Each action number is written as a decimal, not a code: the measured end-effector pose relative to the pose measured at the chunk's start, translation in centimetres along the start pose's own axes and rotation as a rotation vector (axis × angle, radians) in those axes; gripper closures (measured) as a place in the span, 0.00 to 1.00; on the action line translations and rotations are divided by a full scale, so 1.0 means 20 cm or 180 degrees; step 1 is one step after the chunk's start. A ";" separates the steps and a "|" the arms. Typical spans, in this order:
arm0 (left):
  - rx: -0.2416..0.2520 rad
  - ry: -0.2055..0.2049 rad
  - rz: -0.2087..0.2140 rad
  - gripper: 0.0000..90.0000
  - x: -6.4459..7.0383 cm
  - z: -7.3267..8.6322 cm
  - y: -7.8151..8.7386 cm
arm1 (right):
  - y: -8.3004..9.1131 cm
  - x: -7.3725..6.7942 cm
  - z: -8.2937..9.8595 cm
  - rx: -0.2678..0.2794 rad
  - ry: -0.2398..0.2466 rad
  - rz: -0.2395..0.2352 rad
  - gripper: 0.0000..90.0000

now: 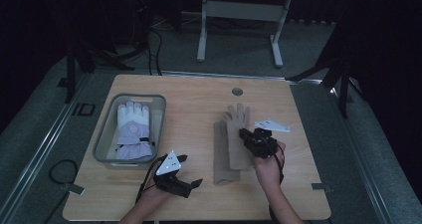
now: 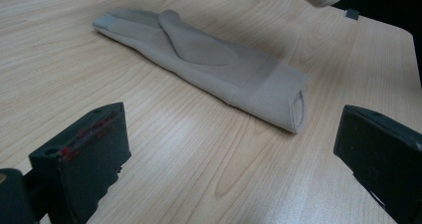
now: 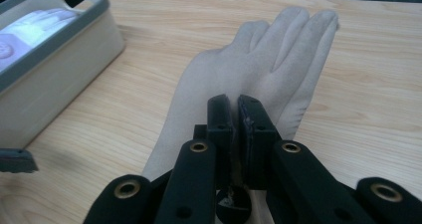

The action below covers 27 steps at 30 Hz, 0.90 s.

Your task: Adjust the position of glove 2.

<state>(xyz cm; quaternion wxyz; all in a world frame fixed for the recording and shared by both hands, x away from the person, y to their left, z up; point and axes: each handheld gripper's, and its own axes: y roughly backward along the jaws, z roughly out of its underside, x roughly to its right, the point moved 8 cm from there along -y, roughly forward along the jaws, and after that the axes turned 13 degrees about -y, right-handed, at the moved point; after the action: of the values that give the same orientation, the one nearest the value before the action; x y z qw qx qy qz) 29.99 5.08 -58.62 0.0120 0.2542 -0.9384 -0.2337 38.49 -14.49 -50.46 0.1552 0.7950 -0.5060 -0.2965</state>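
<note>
Two beige gloves are in the middle of the table. One beige glove (image 1: 220,157) (image 2: 209,59) lies flat, cuff toward me. The second beige glove (image 1: 238,127) (image 3: 259,59) overlaps its right side, fingers pointing to the far edge. My right gripper (image 1: 245,134) (image 3: 238,104) is shut on this second glove near the palm. To the left of the flat glove's cuff, my left gripper (image 1: 191,170) (image 2: 234,149) stands wide open and holds nothing; the cuff lies a short way beyond its jaws.
A grey bin (image 1: 107,129) (image 3: 59,59) at the table's left holds a white and lavender padded glove (image 1: 133,129) (image 3: 30,27). A round cable hole (image 1: 237,91) sits near the far edge. Bare wood lies along the front and right (image 1: 298,174).
</note>
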 end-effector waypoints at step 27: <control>0.0020 -0.0004 0.0010 0.01 0.01 -0.01 0.00 | -0.25 -0.03 0.33 -0.0419 -0.0123 0.0112 0.93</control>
<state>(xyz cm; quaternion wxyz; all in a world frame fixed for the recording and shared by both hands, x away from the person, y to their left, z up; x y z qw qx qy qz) 29.87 4.92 -58.51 0.0110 0.2526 -0.9396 -0.2309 37.75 -11.35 -58.03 0.2025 0.7682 -0.5022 -0.3417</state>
